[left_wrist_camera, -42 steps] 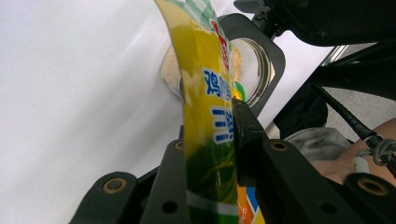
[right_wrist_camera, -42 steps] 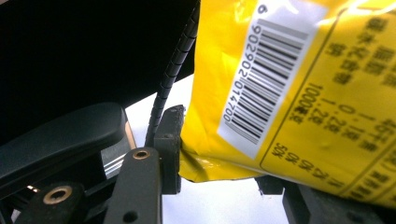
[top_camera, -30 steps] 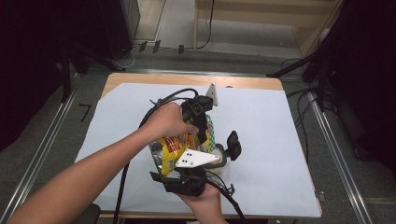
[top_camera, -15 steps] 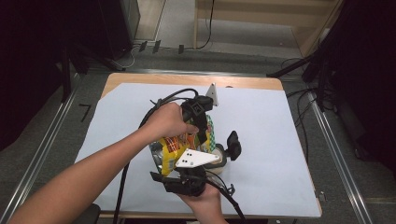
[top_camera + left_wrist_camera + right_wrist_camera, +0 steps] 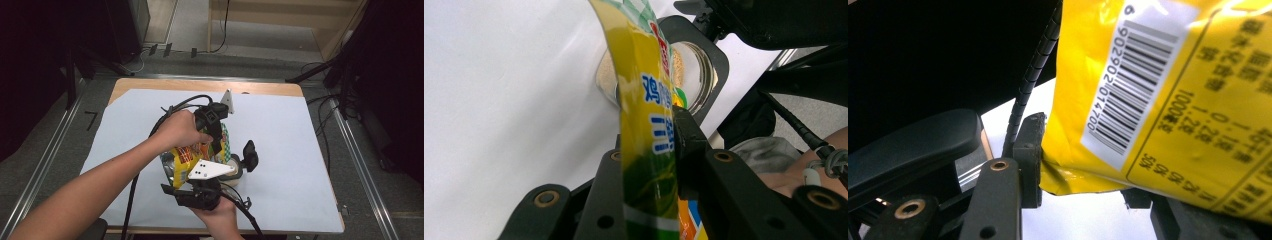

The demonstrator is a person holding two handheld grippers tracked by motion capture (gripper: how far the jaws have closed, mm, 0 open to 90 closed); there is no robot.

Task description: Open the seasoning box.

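the yellow pouch (image 5: pixel 192 152) hangs between the two grippers, upended over a metal cup (image 5: pixel 235 167) with a black handle that stands on the white table cover (image 5: pixel 300 150). the left gripper (image 5: pixel 212 131) has its jaws closed flat on the pouch, pinching the foil on both faces; in the left gripper view the pouch (image 5: pixel 644 125) rises straight out from between the jaws, and just beyond it sits the cup (image 5: pixel 699 70), holding pale granules. the right gripper (image 5: pixel 207 186) has the cup between its jaws. in the right gripper view the barcode side of the pouch (image 5: pixel 1168 95) hangs close in front of the jaws and a crumpled corner lies against the inner face of the left jaw. i read this gripper as closed on the cup to steady it.

the pouch looks like thin, glossy foil film: light, limp, easily creased and slippery under hard pads. whatever powder is left will shift and slump as it tilts, so the weight will move around. best held at a sealed flat edge or corner, where the layers stack and give the jaws something firm; a grip on the soft belly would just fold. squeeze enough to stop sliding, no more, since the film could tear at the opened end.
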